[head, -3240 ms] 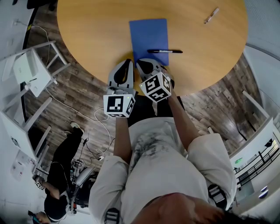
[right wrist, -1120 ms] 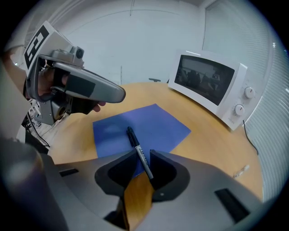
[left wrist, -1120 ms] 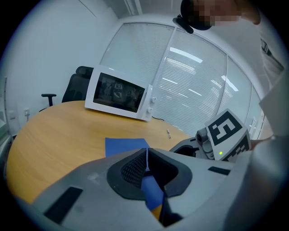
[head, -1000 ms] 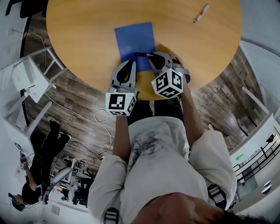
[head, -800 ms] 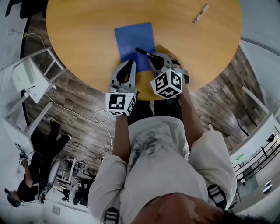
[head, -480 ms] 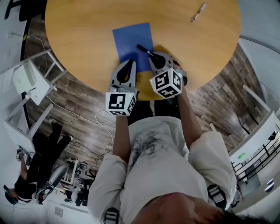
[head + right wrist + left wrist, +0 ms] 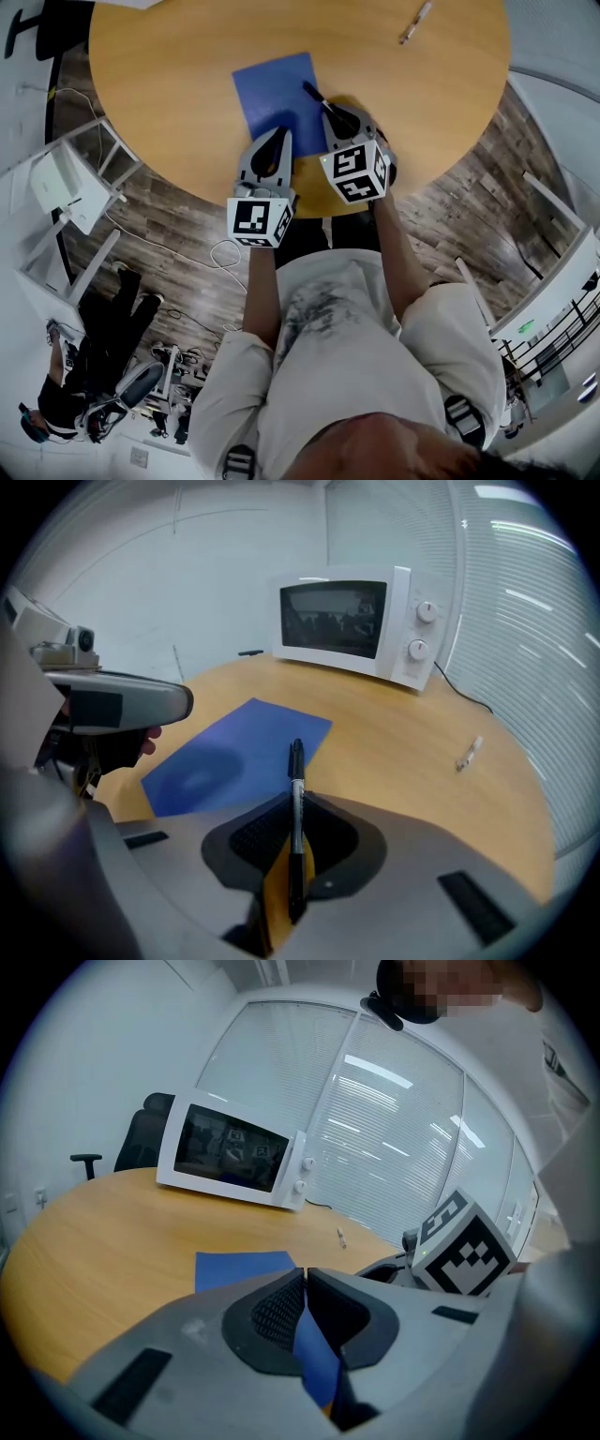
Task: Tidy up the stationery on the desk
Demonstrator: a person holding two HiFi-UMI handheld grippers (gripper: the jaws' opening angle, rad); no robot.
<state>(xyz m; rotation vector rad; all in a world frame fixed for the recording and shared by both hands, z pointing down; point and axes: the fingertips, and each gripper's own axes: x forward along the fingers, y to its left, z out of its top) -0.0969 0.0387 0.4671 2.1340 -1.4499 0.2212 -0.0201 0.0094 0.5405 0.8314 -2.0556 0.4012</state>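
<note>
A black pen sticks out forward from my right gripper, which is shut on it just above the round wooden desk. Its tip points over the right edge of a blue sheet lying flat on the desk. My left gripper sits shut at the sheet's near edge, with blue showing through the gap behind its tips. A white pen lies far off to the right.
A white microwave stands at the desk's far side, with a black chair beyond it. The desk's near edge runs under both grippers. A white rack and a seated person are on the floor at left.
The pen lay crosswise on the sheet's right edge; my right gripper has closed on it and swung it so it points away. The left gripper has stayed put.
</note>
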